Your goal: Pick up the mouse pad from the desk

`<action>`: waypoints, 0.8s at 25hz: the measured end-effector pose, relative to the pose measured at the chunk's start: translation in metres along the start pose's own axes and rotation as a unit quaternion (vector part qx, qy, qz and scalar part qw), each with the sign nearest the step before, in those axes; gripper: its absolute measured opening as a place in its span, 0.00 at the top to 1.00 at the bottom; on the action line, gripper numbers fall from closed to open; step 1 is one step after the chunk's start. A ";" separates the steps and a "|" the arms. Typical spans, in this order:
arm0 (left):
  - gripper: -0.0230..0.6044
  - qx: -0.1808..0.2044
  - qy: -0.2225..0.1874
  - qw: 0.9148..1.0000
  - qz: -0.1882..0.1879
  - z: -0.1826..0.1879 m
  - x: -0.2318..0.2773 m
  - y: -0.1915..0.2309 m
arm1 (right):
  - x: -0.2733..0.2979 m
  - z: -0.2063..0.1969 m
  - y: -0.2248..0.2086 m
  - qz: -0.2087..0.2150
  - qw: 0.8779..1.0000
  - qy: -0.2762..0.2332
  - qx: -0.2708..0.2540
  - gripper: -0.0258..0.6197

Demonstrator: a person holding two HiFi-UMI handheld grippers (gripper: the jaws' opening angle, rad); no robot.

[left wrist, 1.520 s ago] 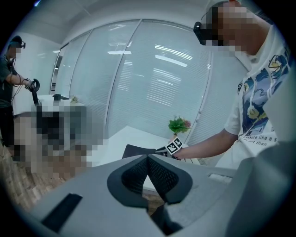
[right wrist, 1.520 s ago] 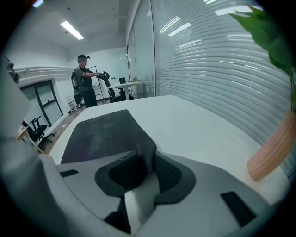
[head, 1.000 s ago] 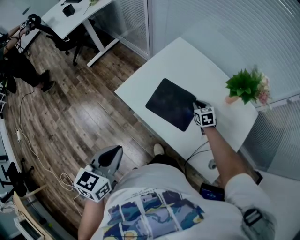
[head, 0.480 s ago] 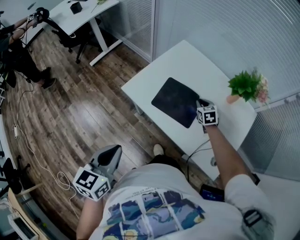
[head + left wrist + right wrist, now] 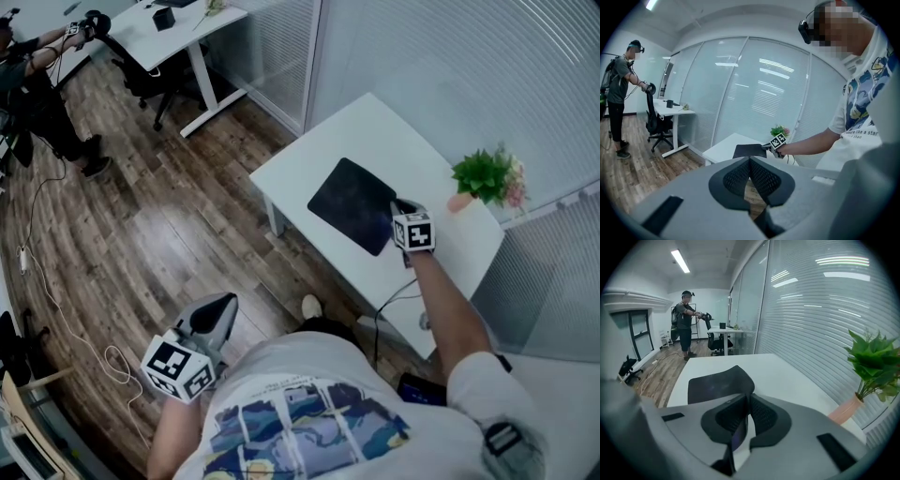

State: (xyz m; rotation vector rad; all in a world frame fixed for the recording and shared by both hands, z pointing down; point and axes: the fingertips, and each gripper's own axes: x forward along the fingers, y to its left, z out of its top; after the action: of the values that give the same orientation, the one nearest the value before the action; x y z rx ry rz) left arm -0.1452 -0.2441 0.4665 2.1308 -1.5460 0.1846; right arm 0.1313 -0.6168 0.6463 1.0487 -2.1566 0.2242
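The dark mouse pad (image 5: 352,204) is over the white desk (image 5: 394,131), with its near right corner raised off the top. My right gripper (image 5: 401,208) has that corner between its closing jaws, and the pads press on the thin edge. In the right gripper view the mouse pad (image 5: 717,383) curls up and away from the right gripper (image 5: 749,397). My left gripper (image 5: 214,317) hangs over the wooden floor, far from the desk, its tips together on nothing. The left gripper view looks past the left gripper (image 5: 750,160) at the lifted mouse pad (image 5: 747,151).
A potted plant (image 5: 483,178) stands at the desk's far right corner. A cable (image 5: 384,309) hangs off the near edge. Glass walls with blinds run behind the desk. Another person (image 5: 37,84), a chair (image 5: 141,80) and a second desk (image 5: 178,28) are far left.
The right gripper has risen with the mouse pad's corner in it, so the pad now bends up off the desk. The left gripper has drifted a little over the floor.
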 end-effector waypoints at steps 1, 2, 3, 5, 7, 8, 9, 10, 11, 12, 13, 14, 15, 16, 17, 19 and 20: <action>0.96 -0.001 -0.001 1.000 0.000 -0.002 -0.004 0.001 | -0.003 0.004 0.003 0.000 1.000 -0.003 0.001 0.91; 0.96 -0.001 -0.002 1.000 -0.001 -0.004 -0.008 0.001 | -0.006 0.007 0.006 0.001 1.000 -0.004 0.002 0.91; 0.96 -0.001 -0.003 1.000 -0.001 -0.007 -0.012 0.002 | -0.009 0.009 0.009 0.001 1.000 -0.004 0.004 0.91; 0.96 -0.002 -0.005 1.000 -0.001 -0.011 -0.020 0.002 | -0.016 0.014 0.015 0.000 1.000 -0.004 0.005 0.91; 0.96 -0.002 -0.006 1.000 -0.001 -0.015 -0.028 0.003 | -0.024 0.023 0.020 -0.001 1.000 -0.009 0.003 0.91; 0.96 -0.002 -0.008 1.000 0.000 -0.016 -0.032 0.004 | -0.027 0.028 0.024 -0.001 1.000 -0.012 0.002 0.91; 0.96 -0.002 -0.010 1.000 0.001 -0.018 -0.037 0.005 | -0.031 0.032 0.027 0.000 1.000 -0.015 0.000 0.91; 0.96 -0.003 -0.012 1.000 0.002 -0.020 -0.042 0.005 | -0.034 0.035 0.030 0.001 1.000 -0.017 -0.004 0.91; 0.96 -0.004 -0.014 1.000 0.003 -0.022 -0.046 0.006 | -0.037 0.038 0.033 0.001 1.000 -0.018 -0.008 0.91; 0.96 -0.005 -0.016 1.000 0.003 -0.024 -0.050 0.007 | -0.039 0.041 0.037 0.001 1.000 -0.018 -0.012 0.91; 0.96 -0.006 -0.017 1.000 0.003 -0.025 -0.055 0.007 | -0.042 0.044 0.041 0.002 1.000 -0.019 -0.017 0.91; 0.96 -0.006 -0.018 1.000 0.003 -0.027 -0.059 0.007 | -0.046 0.048 0.045 0.003 1.000 -0.021 -0.020 0.91; 0.96 -0.007 -0.019 1.000 0.002 -0.029 -0.064 0.007 | -0.049 0.052 0.048 0.003 0.999 -0.024 -0.023 0.91; 0.96 -0.008 -0.020 1.000 0.002 -0.030 -0.068 0.007 | -0.053 0.055 0.051 0.003 0.999 -0.025 -0.024 0.91; 0.96 -0.008 -0.020 1.000 0.002 -0.032 -0.073 0.006 | -0.057 0.059 0.054 0.003 0.999 -0.027 -0.026 0.91; 0.96 -0.009 -0.023 1.000 0.001 -0.036 -0.080 0.005 | -0.065 0.066 0.059 0.003 0.999 -0.031 -0.029 0.91; 0.96 -0.009 -0.024 1.000 0.000 -0.038 -0.083 0.004 | -0.069 0.070 0.061 0.004 0.999 -0.035 -0.030 0.91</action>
State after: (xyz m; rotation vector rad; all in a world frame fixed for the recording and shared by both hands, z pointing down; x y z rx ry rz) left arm -0.1706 -0.1563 0.4685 2.1358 -1.5695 0.1210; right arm 0.0773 -0.5648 0.5580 1.0274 -2.2163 0.1262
